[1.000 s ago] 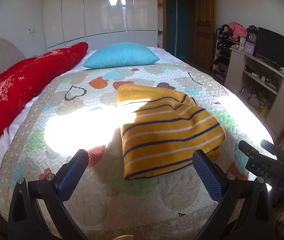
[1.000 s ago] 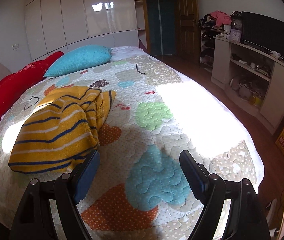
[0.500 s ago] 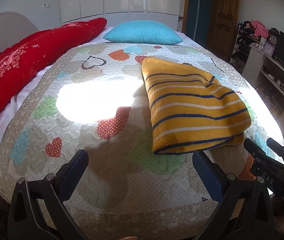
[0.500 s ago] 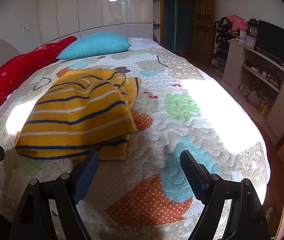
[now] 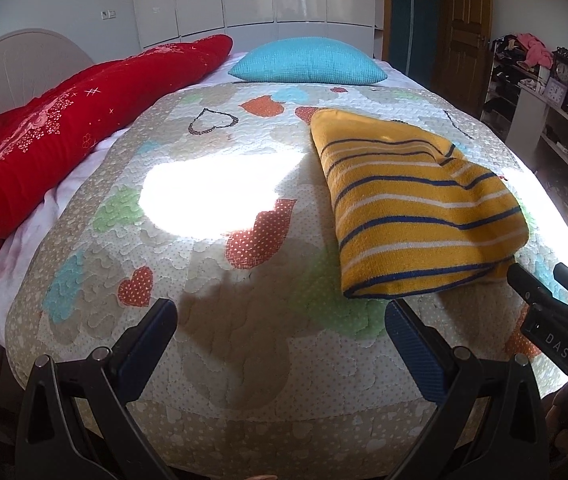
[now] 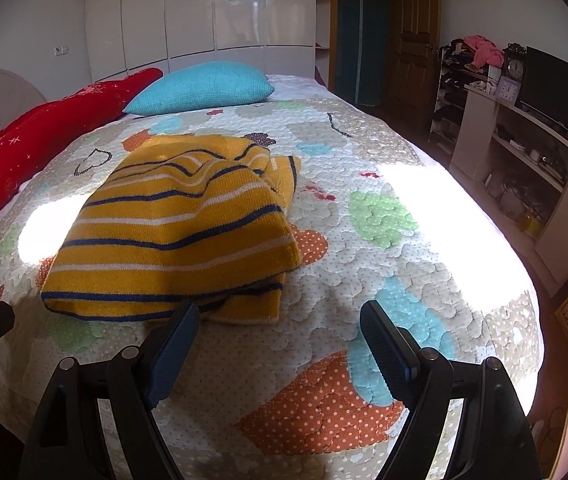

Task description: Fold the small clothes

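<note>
A yellow knitted garment with navy and white stripes [image 5: 415,204] [image 6: 180,232] lies folded on the quilted bedspread [image 5: 212,264] [image 6: 363,264], a second layer showing under its near edge. My left gripper [image 5: 280,332] is open over bare quilt, to the left of the garment's near corner and holding nothing. My right gripper [image 6: 278,332] is open too, just short of the garment's near right corner, with its left finger [image 6: 176,340] close to the hem and nothing between the pads. The right gripper's body [image 5: 555,320] shows at the right edge of the left wrist view.
A turquoise cushion [image 5: 307,60] and a long red bolster [image 5: 64,132] lie at the head and left side of the bed. Right of the bed stand shelves with a TV and clocks [image 6: 523,92]. White wardrobes and a wooden door [image 6: 411,32] close the far wall.
Both grippers drew back toward the foot of the bed and turned, so the garment now sits right in the left view and more central in the right view. Both stayed open.
</note>
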Available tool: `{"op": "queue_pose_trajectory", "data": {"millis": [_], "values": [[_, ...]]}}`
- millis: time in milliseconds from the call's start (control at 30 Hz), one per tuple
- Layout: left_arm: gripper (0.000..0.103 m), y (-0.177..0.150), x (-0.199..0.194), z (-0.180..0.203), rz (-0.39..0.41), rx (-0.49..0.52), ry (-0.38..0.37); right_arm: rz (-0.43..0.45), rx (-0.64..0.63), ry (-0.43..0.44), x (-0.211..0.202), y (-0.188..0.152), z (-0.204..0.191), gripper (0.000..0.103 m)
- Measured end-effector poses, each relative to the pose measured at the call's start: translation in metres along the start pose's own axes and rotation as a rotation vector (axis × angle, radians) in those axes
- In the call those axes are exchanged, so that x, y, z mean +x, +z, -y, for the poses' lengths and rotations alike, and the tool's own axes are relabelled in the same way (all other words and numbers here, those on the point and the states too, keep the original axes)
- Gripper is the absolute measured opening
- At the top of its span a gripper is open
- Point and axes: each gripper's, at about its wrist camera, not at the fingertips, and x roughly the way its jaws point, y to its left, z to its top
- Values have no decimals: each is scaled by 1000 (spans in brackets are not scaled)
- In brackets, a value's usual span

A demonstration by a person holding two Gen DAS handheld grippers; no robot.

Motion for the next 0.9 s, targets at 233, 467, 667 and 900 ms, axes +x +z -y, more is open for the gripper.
{"op": "queue_pose_trajectory", "data": {"millis": [233, 467, 667, 900], "values": [[103, -5, 2, 10, -21, 19, -17, -5, 29, -6, 0, -3, 8, 87], [103, -9, 6, 16, -46, 39, -36, -8, 48, -10, 1, -5, 13, 87], [103, -14, 8, 24, -65, 61, -48, -9, 44, -12, 2, -5, 14, 87], [103, -17, 8, 30, -72, 85, -61, -6, 48, -20, 2, -6, 16, 88]]}}
